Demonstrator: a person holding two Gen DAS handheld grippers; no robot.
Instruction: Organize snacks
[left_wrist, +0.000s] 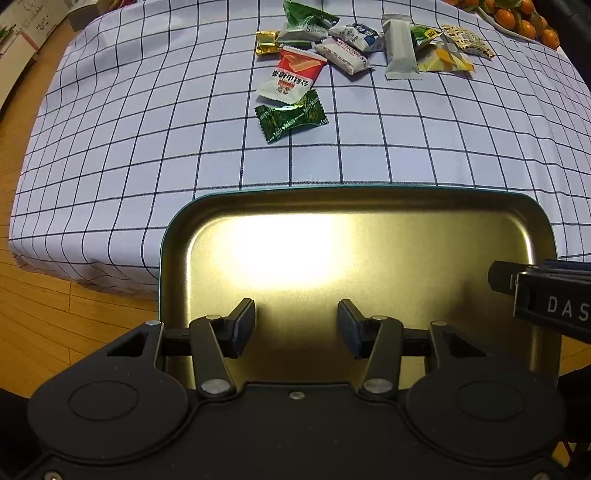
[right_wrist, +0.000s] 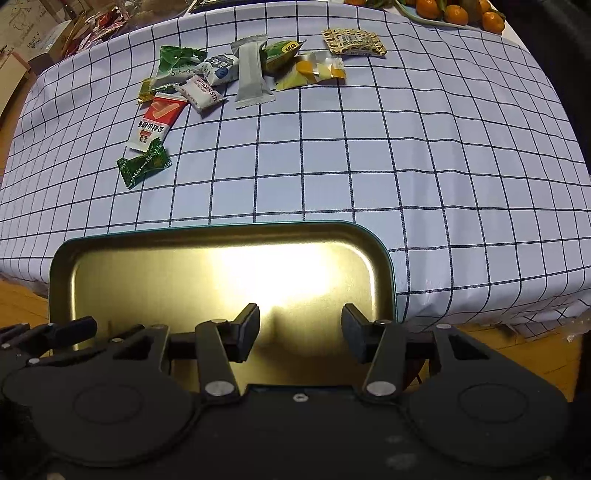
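Both grippers, left (left_wrist: 296, 328) & right (right_wrist: 300, 332), hang over the empty tin (left_wrist: 480, 206), jaws apart, nothing between. Snacks (left_wrist: 295, 77) lie piled on the cloth (left_wrist: 147, 147), well beyond the tin. Looks like start of step 1: reach fwd to the green candy (left_wrist: 291, 117), nearest, then close on it.

- On my right claw's housing (left_wrist: 554, 308), white letters: "DAS", cut off at the edge.
- White bar wrapper (right_wrist: 202, 93): "WTHORN STR", partly hidden.
- Green-and-white packet (right_wrist: 176, 62): script starting "Sa", the rest unclear to me.
- Dark green candy (left_wrist: 291, 117): "kiss".
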